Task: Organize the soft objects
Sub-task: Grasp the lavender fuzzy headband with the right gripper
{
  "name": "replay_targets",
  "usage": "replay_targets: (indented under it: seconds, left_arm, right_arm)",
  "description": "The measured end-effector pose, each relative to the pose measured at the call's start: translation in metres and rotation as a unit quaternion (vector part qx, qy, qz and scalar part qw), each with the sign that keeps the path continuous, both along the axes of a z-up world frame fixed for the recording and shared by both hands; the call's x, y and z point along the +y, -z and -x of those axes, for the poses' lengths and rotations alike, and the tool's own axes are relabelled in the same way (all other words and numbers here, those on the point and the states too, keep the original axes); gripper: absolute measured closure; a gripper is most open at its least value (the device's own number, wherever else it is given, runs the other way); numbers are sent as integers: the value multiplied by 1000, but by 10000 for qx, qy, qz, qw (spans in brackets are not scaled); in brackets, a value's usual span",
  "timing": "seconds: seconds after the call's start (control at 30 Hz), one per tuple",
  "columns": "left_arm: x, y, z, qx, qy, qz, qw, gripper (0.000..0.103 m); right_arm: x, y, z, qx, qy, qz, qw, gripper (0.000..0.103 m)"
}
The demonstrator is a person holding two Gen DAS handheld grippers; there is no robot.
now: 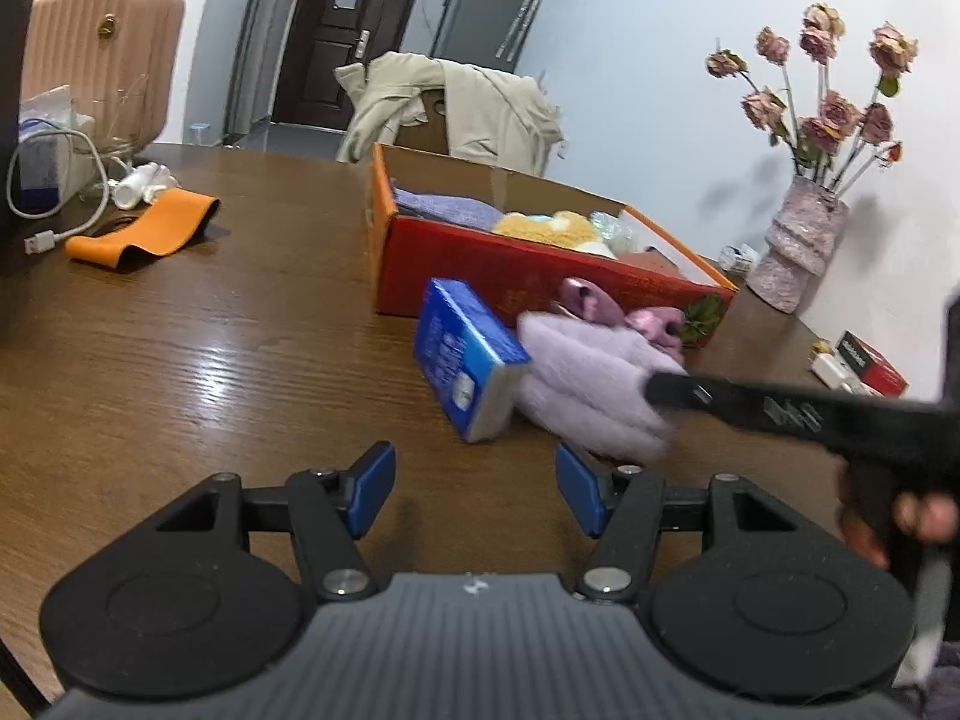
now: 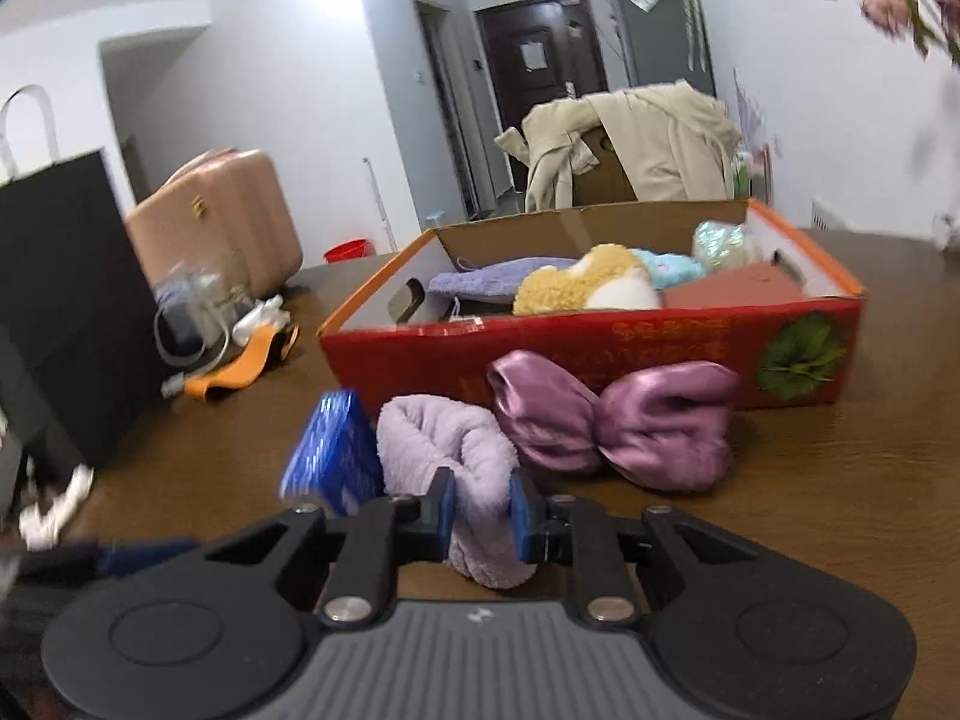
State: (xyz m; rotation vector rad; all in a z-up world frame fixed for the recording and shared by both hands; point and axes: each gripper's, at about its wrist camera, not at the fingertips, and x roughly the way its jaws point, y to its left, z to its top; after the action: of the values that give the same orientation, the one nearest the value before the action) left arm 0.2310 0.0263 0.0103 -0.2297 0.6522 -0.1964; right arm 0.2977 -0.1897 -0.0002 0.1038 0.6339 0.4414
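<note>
A fluffy lilac headband (image 2: pixel 456 450) lies on the brown table in front of the red cardboard box (image 2: pixel 600 354). My right gripper (image 2: pixel 480 519) is shut on its near end, the blue pads squeezing the plush. A shiny purple bow (image 2: pixel 612 426) sits at its far side. A blue tissue pack (image 2: pixel 333 456) leans against the lilac headband (image 1: pixel 588 384). My left gripper (image 1: pixel 474 489) hovers open and empty just short of the blue tissue pack (image 1: pixel 465 357). The box (image 1: pixel 540 276) holds a purple cloth, a yellow plush and other soft items.
An orange strap (image 1: pixel 144 228), a white cable and bottle lie at the table's far left. A vase of dried roses (image 1: pixel 798 240) stands at the right by the wall. A black paper bag (image 2: pixel 66 312) stands left. A chair draped with a beige coat (image 1: pixel 456 108) is behind the box.
</note>
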Motion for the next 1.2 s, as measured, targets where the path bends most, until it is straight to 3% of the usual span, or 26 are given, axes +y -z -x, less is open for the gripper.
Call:
replay_targets:
  seconds: [0.23,0.3,0.43,0.5,0.57,0.63,0.7,0.87,0.93,1.0,1.03,1.07,1.17,1.2]
  left_arm:
    - [-31,-6,20,-2,334,265,9991,42]
    - [-36,-10,23,-13,401,415,9983,42]
    - [-53,-16,29,-30,588,378,9975,42]
    - [-60,-10,28,92,644,354,9973,44]
    - [-64,1,26,360,645,392,9965,58]
    - [-63,9,24,508,612,491,9956,59]
    - [-61,11,27,510,484,513,9962,56]
    - [-46,-2,40,313,449,620,9966,36]
    - [-43,-1,44,361,540,712,9953,35]
    - [-45,5,44,523,662,758,9935,36]
    - [-47,9,44,595,697,755,9929,41]
    - [-49,12,43,651,726,754,9924,57]
    - [-51,14,42,567,787,653,9931,84]
    - [-51,11,41,499,822,638,9933,85]
  right_arm:
    - [-43,1,100,-305,-464,431,9975,83]
    - [-47,3,120,-356,-614,434,9965,77]
    - [-53,6,139,-334,-716,447,9959,79]
    - [-58,7,144,-321,-645,333,9968,79]
    - [-62,6,143,-318,-566,151,9978,79]
    - [-68,4,140,-264,-433,-213,9985,78]
    - [-72,8,133,-79,-275,-591,9978,56]
    - [-65,22,115,246,-153,-720,9970,57]
    - [-62,26,108,315,-149,-820,9960,61]
    - [-59,30,103,394,-172,-863,9953,71]
    - [-58,31,102,416,-166,-879,9951,73]
    - [-56,31,100,426,-178,-884,9950,74]
    - [-53,30,99,401,-134,-844,9955,78]
    - [-52,28,98,393,-119,-820,9958,80]
